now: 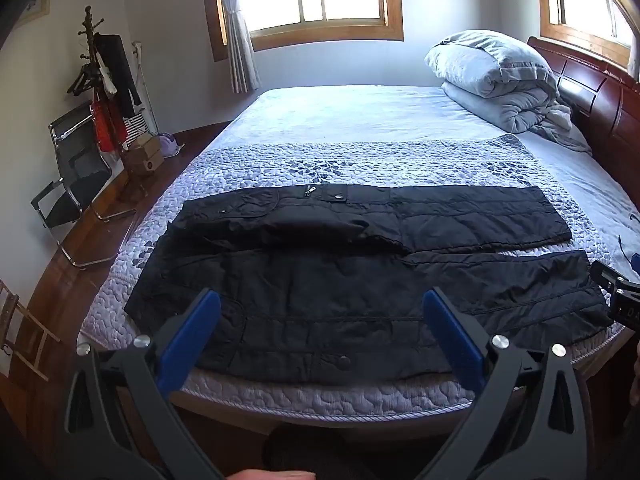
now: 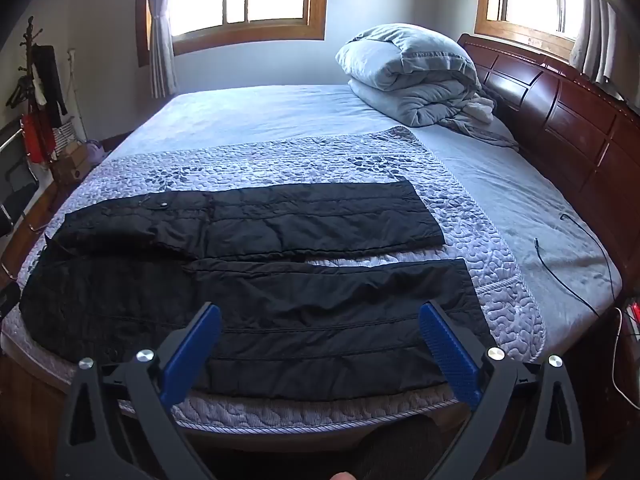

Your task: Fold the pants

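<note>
The black quilted pants (image 1: 360, 272) lay spread flat on the near part of the purple patterned bed cover (image 1: 360, 160), while the left gripper (image 1: 320, 316) and the right gripper (image 2: 320, 328) both hung wide apart above them, holding nothing

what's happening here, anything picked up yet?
Not yet. A person holds two grippers over the near edge of a bed. Black pants lie spread flat on the quilted cover, legs apart and unfolded. The left gripper hovers over the waist end, the right gripper over the near leg. Both are wide open and hold nothing.
</note>
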### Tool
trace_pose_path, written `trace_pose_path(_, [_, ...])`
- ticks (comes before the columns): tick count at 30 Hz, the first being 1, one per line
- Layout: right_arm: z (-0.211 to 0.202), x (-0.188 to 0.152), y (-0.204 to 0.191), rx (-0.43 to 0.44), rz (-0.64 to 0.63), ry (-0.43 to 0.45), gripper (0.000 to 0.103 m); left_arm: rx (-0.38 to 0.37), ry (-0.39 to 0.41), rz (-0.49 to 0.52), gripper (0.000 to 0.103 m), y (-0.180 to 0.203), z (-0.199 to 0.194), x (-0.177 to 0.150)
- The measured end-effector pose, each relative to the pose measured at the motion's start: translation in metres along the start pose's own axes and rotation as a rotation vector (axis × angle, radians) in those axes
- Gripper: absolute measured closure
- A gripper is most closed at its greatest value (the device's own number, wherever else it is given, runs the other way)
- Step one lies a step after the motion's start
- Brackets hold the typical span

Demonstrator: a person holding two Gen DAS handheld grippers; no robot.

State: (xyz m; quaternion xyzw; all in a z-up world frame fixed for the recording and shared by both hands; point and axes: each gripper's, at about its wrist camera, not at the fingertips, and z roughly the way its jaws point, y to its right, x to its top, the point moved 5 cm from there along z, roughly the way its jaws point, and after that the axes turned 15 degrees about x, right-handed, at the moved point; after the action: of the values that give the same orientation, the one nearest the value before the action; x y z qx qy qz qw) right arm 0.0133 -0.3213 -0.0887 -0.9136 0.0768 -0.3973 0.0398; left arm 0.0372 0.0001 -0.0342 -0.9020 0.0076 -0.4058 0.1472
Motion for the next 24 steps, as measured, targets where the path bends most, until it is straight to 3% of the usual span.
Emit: trace_pose_path(24, [-0.0008,0.0007,-0.0007,0.005,0.012,0.001,0.003,0.004,0.001,0.003,0.002,-0.0015,0.0035,-0.0038])
